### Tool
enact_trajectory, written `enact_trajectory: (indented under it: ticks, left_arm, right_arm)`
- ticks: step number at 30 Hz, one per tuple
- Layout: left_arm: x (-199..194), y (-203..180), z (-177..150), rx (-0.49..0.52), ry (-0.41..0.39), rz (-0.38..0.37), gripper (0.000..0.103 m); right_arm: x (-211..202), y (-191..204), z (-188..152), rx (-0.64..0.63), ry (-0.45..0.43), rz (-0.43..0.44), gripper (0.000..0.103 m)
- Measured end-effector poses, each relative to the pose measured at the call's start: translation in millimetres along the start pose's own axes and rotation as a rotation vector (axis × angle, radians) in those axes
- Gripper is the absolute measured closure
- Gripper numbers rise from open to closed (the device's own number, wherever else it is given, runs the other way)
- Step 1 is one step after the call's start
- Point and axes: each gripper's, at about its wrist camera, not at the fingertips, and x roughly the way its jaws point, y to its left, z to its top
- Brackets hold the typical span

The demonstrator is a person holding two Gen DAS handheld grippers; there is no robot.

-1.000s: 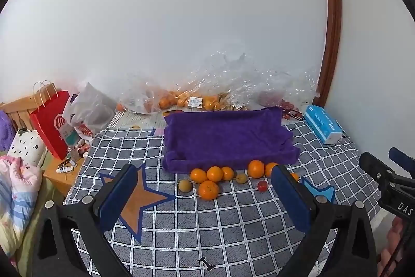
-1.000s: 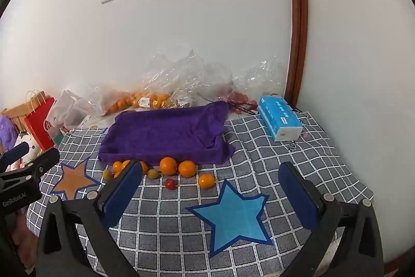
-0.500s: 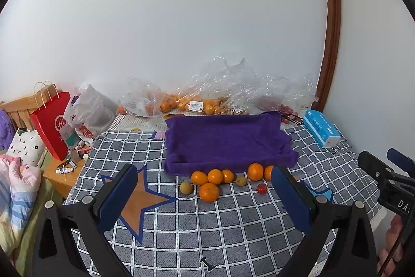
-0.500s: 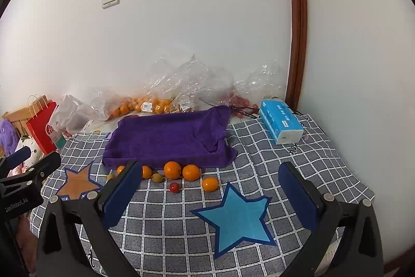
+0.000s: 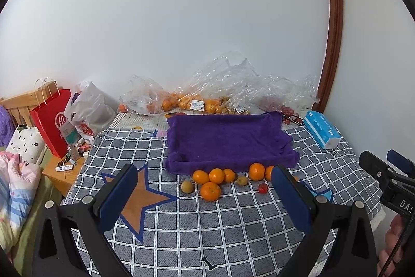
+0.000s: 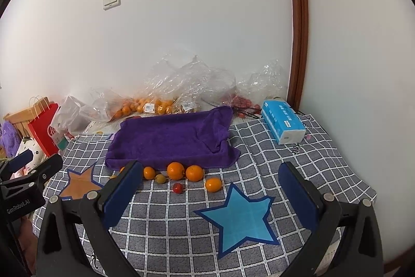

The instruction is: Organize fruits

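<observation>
Several oranges [image 5: 210, 190] [image 6: 175, 170], two small yellow-green fruits [image 5: 187, 186] [image 6: 160, 178] and a small red fruit [image 5: 262, 188] [image 6: 177, 188] lie loose on the grey checked cloth, along the near edge of a purple towel [image 5: 228, 140] [image 6: 171, 138]. My left gripper [image 5: 205, 199] is open and empty, well short of the fruits. My right gripper [image 6: 210, 196] is open and empty, also short of them. Each gripper shows at the edge of the other's view.
Clear plastic bags with more oranges [image 5: 197, 101] [image 6: 155, 105] lie against the wall behind the towel. A blue tissue pack [image 5: 321, 129] [image 6: 284, 125] sits at the right. A red paper bag [image 5: 53, 121] and clutter stand at the left beyond the cloth's edge.
Both views have tilted up and drawn back slightly, so the fruits and towel sit lower and farther. The jaws stay open. No fruit has moved.
</observation>
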Motion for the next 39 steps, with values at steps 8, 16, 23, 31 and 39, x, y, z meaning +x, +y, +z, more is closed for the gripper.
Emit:
enact_trajectory:
  ticks: [8,16,23,31,39]
  left_arm:
    - [0.1,2.5,0.2,-0.009,0.002,-0.004,0.0]
    - [-1.4,1.7,0.8,-0.01,-0.002,-0.003,0.0]
    - [-3.0,-0.2,1.0,-0.009,-0.008,-0.006,0.0]
    - [-4.1,2.6,1.0,-0.015,-0.01,-0.003,0.0]
    - [-3.6,2.6,1.6,-0.017,-0.01,-0.006,0.0]
  right_arm:
    - [0.8,2.2,-0.1,-0.005,0.001,0.009,0.0]
    - [-2.3,6.0,-1.4,-0.005,-0.007,0.01,0.0]
    - [-4.2,8.2,-1.1,-0.02,-0.013,0.005,0.0]
    - [-4.1,8.8,-1.2,-0.02,-0.015,0.005,0.0]
    - [-5.8,6.3,-0.8,-0.012,-0.021,0.006,0.0]
